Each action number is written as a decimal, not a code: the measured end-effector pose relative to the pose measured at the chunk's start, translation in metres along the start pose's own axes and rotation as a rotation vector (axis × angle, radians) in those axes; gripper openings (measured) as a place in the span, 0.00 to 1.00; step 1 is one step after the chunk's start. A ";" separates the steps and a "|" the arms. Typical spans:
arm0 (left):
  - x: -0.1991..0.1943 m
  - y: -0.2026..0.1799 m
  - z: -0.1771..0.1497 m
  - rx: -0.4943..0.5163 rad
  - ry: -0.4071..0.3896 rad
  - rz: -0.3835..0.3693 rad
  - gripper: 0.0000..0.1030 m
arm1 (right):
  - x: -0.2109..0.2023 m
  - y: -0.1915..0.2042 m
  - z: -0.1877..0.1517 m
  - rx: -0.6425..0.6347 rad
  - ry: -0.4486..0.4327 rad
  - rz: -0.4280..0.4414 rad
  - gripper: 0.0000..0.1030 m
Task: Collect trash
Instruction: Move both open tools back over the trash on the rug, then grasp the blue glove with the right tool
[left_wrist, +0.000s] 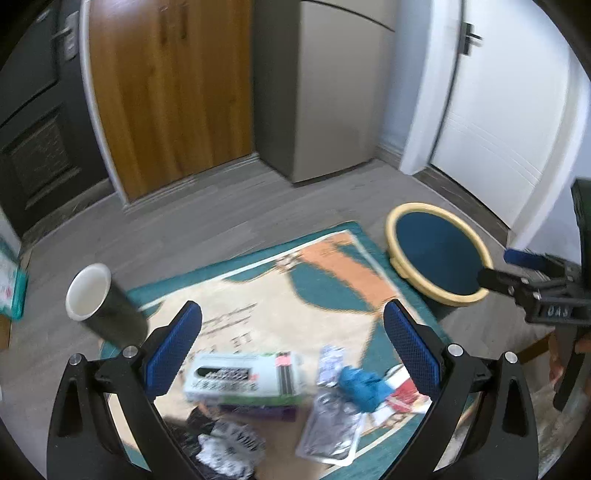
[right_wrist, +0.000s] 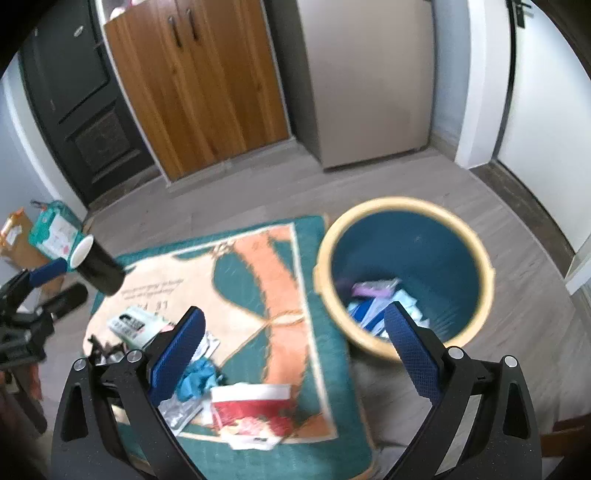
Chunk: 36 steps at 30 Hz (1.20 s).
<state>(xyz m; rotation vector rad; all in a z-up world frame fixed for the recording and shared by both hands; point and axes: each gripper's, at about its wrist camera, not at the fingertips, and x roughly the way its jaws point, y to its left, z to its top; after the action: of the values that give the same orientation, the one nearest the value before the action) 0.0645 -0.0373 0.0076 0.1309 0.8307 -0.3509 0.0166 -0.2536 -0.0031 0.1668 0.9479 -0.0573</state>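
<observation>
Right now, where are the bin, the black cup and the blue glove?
bin (right_wrist: 476, 254): right wrist view, yellow rim.
black cup (left_wrist: 114, 314): left wrist view, dark side wall.
blue glove (left_wrist: 364, 386): left wrist view, crumpled middle.

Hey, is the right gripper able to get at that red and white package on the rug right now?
Probably yes. The right gripper is open and holds nothing, and the red and white package lies uncovered on the rug just below its fingers, with nothing between them.

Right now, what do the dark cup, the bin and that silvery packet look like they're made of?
Cup: likely paper, matte dark outside, white inside. Bin: probably plastic, smooth teal wall, cream rim. Silvery packet: looks like foil or metallised film, crinkled and reflective; blur leaves it open.
</observation>
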 end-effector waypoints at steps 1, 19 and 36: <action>0.000 0.008 -0.004 -0.011 0.006 0.011 0.94 | 0.005 0.007 -0.003 -0.017 0.015 0.000 0.94; 0.011 0.084 -0.049 -0.065 0.106 0.156 0.94 | 0.070 0.107 -0.067 -0.260 0.209 0.068 0.84; 0.055 0.099 -0.059 -0.198 0.215 0.155 0.94 | 0.068 0.100 -0.046 -0.229 0.196 0.119 0.25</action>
<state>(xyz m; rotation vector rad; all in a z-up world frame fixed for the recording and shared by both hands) 0.0928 0.0559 -0.0750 0.0481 1.0564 -0.1084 0.0318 -0.1458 -0.0730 0.0172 1.1302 0.1799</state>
